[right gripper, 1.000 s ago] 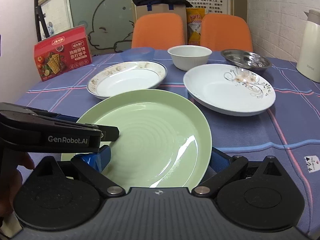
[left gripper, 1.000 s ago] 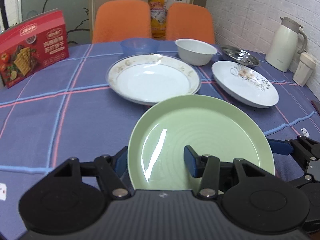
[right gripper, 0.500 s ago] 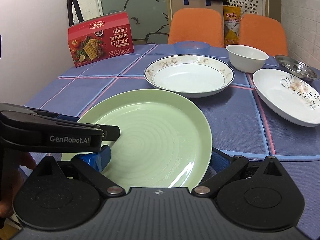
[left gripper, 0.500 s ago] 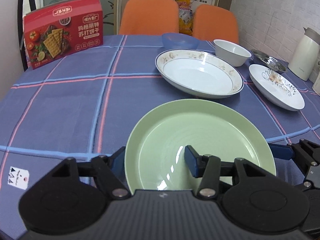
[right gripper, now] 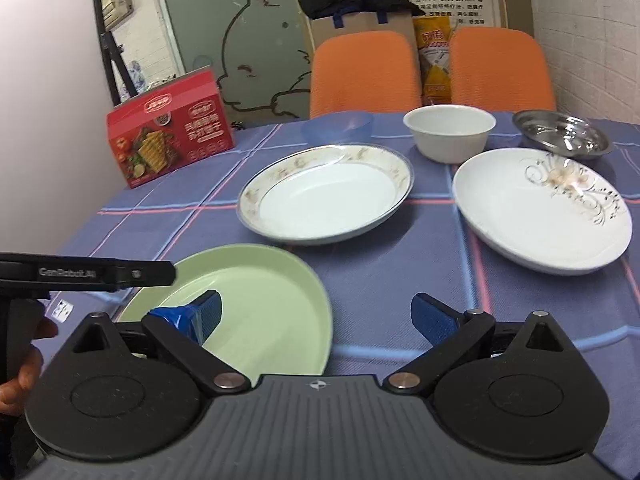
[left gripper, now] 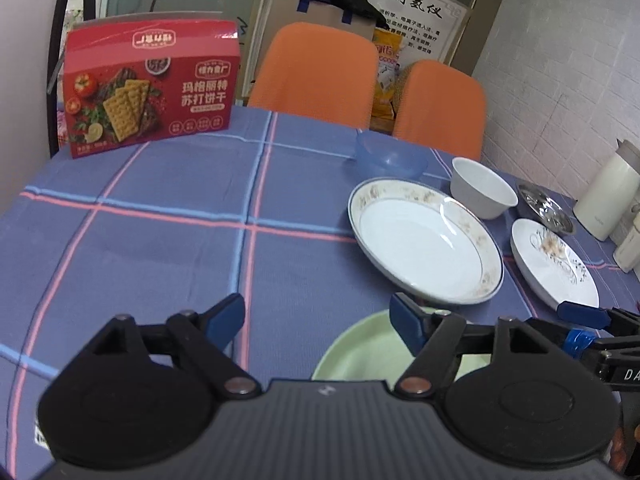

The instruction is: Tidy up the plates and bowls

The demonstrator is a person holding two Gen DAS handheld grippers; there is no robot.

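Left gripper point(left gripper: 316, 316) — tilted downward over the tablecloth point(left gripper: 160, 240), jaws apart and just opened wider, pads off the green plate point(right gripper: 256, 304); only cloth between them. Right gripper point(right gripper: 316, 312) — tilted downward, jaws spread and just narrowed slightly, left finger over the green plate, not clamping it. A hand point(right gripper: 24, 364) shows at the near left edge. Green plate — nearest, flat on the cloth. Gold-rimmed plate point(right gripper: 328, 196) — middle. Floral plate point(right gripper: 540, 212) — right. White bowl point(right gripper: 450, 132), blue bowl point(right gripper: 338, 126), steel dish point(right gripper: 560, 134) — far side. Cracker box point(left gripper: 150, 88) — far left.
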